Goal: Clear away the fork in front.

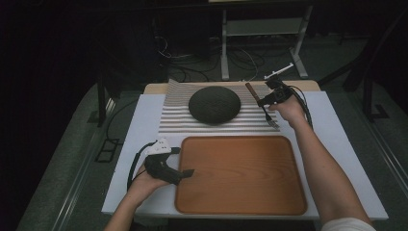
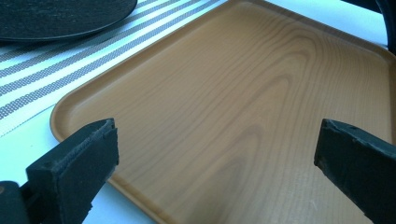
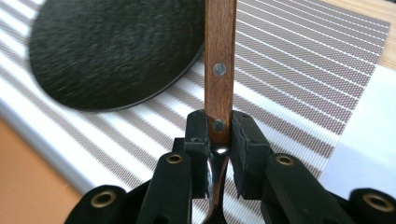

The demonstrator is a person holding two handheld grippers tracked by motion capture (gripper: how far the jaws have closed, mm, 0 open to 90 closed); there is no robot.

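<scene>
A fork (image 1: pixel 262 105) with a wooden handle (image 3: pixel 219 70) hangs above the striped placemat (image 1: pixel 178 113), to the right of the dark round plate (image 1: pixel 214 104). My right gripper (image 1: pixel 267 99) is shut on it, its pads (image 3: pixel 196 133) clamping the handle just above the metal neck. The tines (image 1: pixel 273 123) point toward the near side. A wooden tray (image 1: pixel 240 175) lies in front of the mat. My left gripper (image 1: pixel 185 161) rests at the tray's left edge, open, with nothing between its pads (image 2: pixel 84 154).
A white board (image 1: pixel 144 130) covers the table under mat and tray. Cables and a metal stand's legs (image 1: pixel 262 48) lie on the floor behind the table. Bare board shows to the right of the tray.
</scene>
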